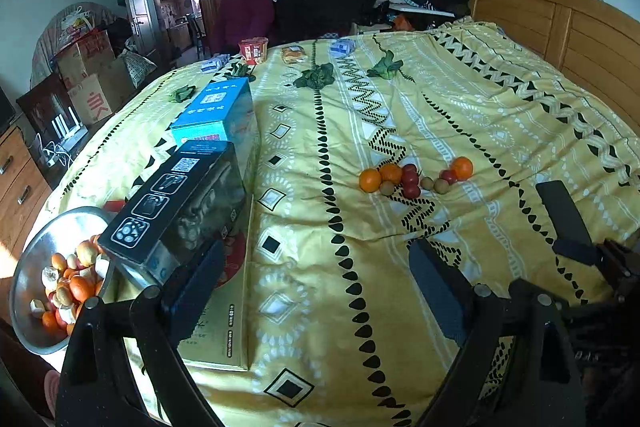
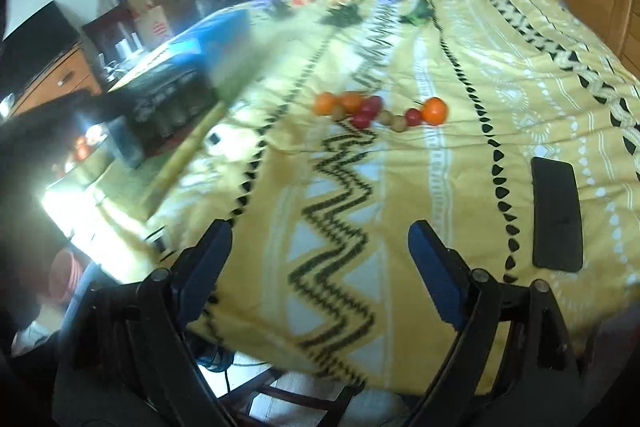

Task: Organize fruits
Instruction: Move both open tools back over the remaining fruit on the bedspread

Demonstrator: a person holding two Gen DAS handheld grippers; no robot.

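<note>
Both tongs, left [image 1: 316, 291] and right [image 2: 320, 267], stand wide apart and empty above the bed [image 1: 500, 115]. Fruits [image 1: 412, 179] lie in a loose row at frame centre; a bowl [image 1: 28, 291] at lower left holds more.

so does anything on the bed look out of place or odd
Yes: a loose cluster of fruit lies straight on the yellow bedspread, apart from the metal bowl of fruit at the bed's left edge. Leafy greens are also scattered farther back. Nothing looks spilled or damaged.
</note>
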